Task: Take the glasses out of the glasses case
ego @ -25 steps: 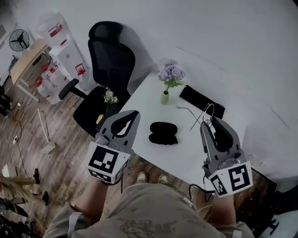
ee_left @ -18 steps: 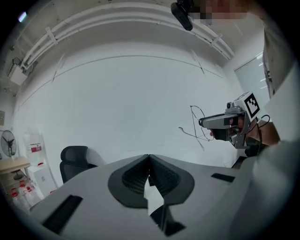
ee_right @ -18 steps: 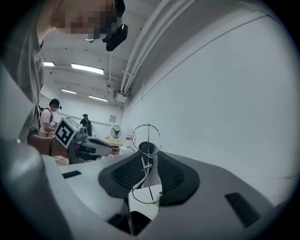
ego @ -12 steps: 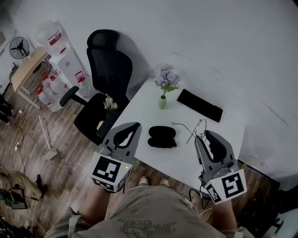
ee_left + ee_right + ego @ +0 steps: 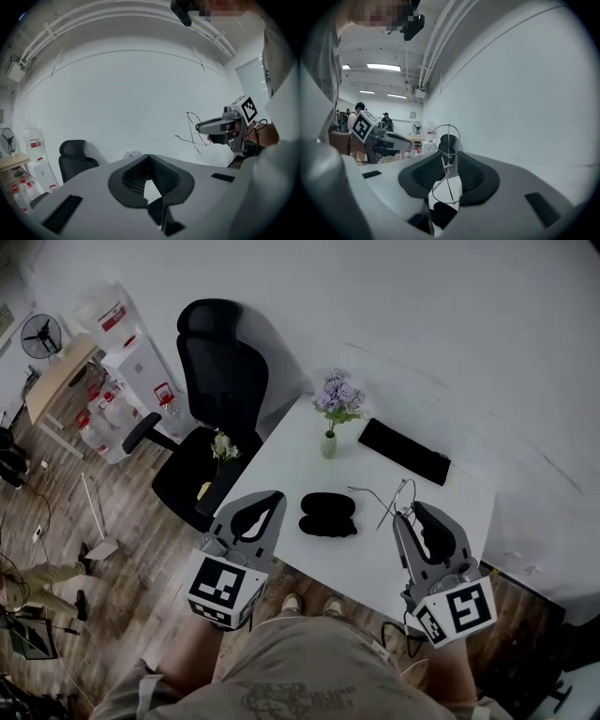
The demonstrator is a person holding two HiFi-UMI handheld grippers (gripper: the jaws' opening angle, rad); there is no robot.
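The black glasses case lies open on the white table, its two halves side by side. My right gripper is shut on the thin wire-framed glasses and holds them in the air to the right of the case. In the right gripper view the glasses stand upright between the pads. In the left gripper view the right gripper carries the glasses against the wall. My left gripper hovers left of the case, shut, with nothing in it.
A small vase of purple flowers stands at the table's far edge. A flat black oblong lies to its right. A black office chair stands left of the table, with water bottles beyond it. The wall is right behind the table.
My right gripper has sunk a little with the glasses and come slightly nearer the case. The left gripper has drifted a little. Both grips are the same.
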